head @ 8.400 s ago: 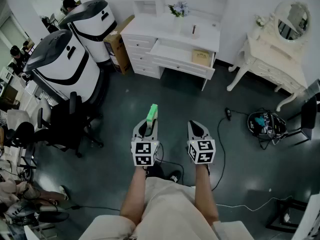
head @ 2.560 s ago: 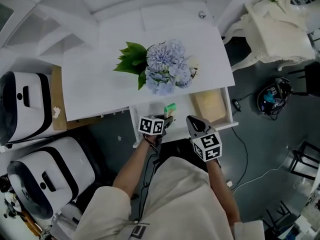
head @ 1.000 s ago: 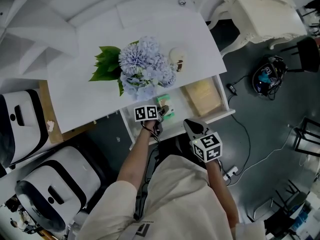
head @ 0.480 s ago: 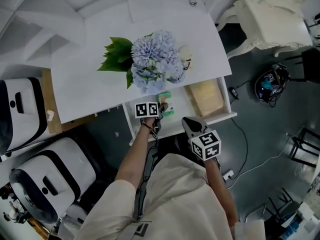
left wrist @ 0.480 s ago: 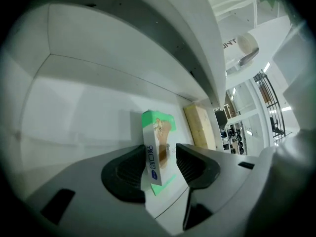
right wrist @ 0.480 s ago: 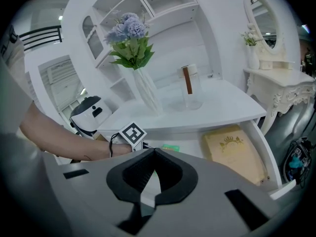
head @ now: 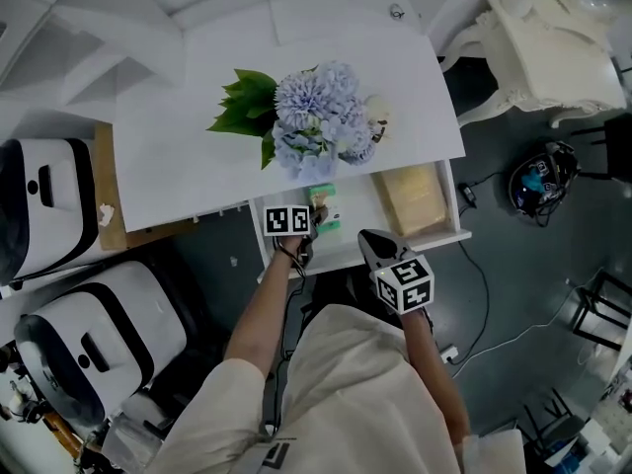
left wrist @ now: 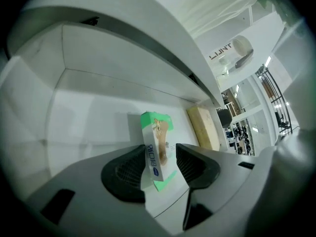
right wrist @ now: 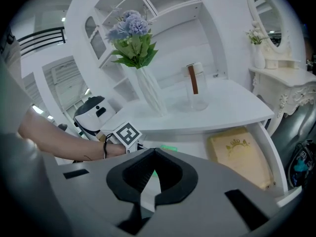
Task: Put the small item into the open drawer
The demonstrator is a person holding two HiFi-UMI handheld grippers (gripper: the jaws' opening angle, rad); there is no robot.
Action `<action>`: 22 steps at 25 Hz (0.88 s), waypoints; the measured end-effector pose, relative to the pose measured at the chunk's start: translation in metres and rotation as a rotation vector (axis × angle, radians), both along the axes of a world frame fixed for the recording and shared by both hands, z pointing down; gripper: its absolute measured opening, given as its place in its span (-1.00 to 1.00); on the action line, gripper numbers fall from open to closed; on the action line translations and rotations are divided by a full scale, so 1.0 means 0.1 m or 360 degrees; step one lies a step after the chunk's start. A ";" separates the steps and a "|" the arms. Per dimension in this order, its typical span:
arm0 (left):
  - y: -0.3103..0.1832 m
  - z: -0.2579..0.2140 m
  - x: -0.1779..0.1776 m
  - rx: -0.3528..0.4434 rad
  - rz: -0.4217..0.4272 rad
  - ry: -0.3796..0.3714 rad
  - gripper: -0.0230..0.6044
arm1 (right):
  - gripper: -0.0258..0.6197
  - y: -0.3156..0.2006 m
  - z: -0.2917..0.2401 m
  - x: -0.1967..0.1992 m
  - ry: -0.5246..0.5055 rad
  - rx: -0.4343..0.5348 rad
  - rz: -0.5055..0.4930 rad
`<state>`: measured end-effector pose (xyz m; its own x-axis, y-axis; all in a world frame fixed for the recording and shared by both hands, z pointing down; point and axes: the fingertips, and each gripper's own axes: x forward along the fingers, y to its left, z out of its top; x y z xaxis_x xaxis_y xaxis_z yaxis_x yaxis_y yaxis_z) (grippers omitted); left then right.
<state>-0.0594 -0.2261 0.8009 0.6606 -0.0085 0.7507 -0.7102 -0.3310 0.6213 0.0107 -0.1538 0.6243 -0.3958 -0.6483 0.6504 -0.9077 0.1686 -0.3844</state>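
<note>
- The left gripper (left wrist: 160, 149) has its jaws spread wide; they have just been opening.
- The small green-and-white box (left wrist: 157, 137) stands on edge between them, inside the open white drawer (left wrist: 84, 127). It sits close against the left finger (left wrist: 126, 172), with a clear gap to the right one.
- Beyond the right finger, a flat tan box (left wrist: 203, 127) lies in the same drawer.
- The right gripper (right wrist: 154, 154) has its fingertips pressed together on nothing, held short of the drawer front.
</note>
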 end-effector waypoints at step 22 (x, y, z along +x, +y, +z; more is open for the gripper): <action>0.06 -1.16 -0.21 0.0380 -0.0210 0.0033 -0.28 | -0.84 -0.12 -0.01 0.10 0.0022 0.0065 -0.0267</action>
